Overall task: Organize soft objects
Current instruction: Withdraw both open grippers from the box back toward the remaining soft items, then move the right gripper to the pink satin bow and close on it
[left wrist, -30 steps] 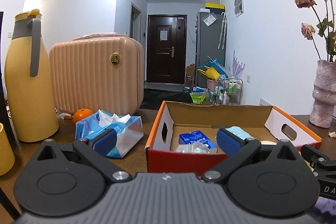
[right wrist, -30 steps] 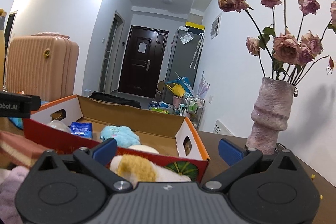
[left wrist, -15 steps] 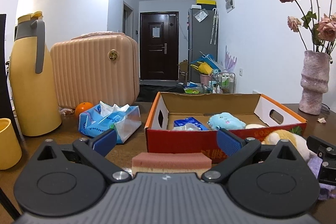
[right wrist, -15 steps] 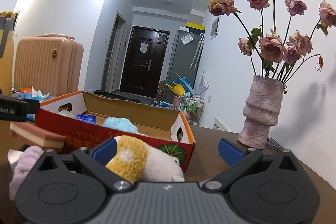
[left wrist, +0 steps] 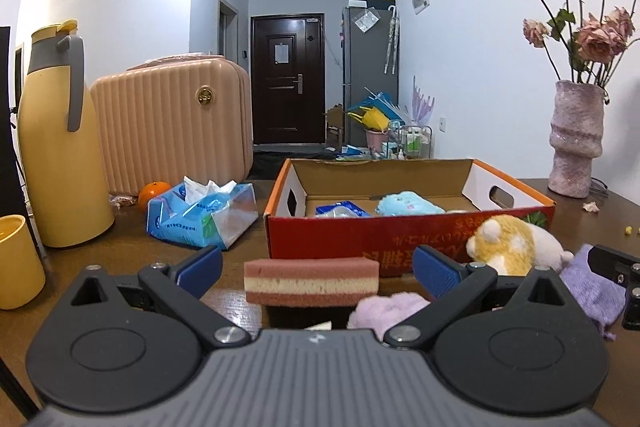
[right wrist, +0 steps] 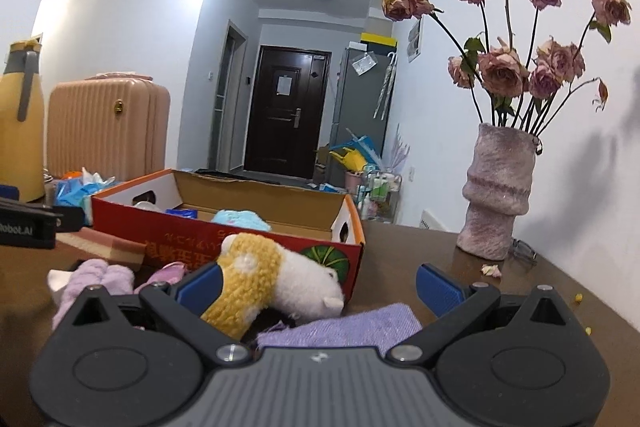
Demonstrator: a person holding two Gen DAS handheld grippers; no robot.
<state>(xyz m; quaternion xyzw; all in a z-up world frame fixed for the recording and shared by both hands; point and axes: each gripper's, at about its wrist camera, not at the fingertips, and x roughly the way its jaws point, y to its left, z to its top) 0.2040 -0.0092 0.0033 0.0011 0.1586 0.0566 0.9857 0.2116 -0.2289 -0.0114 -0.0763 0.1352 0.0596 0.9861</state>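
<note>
Backed both tongs off the box (left wrist: 400, 239); left (left wrist: 316, 269) and right (right wrist: 318, 285) gape empty. Sponge (left wrist: 311, 281) mid-frame might skid when pinched.

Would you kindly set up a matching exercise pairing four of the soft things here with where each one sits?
Things:
1. striped sponge
2. light blue plush
3. yellow and white plush toy
4. tissue pack

Places:
A. inside the cardboard box
B. on the table left of the box, near the orange
C. on the table in front of the box, ahead of the left gripper
D. against the box's front right corner, ahead of the right gripper

Pairs: 1-C, 2-A, 3-D, 4-B
</note>
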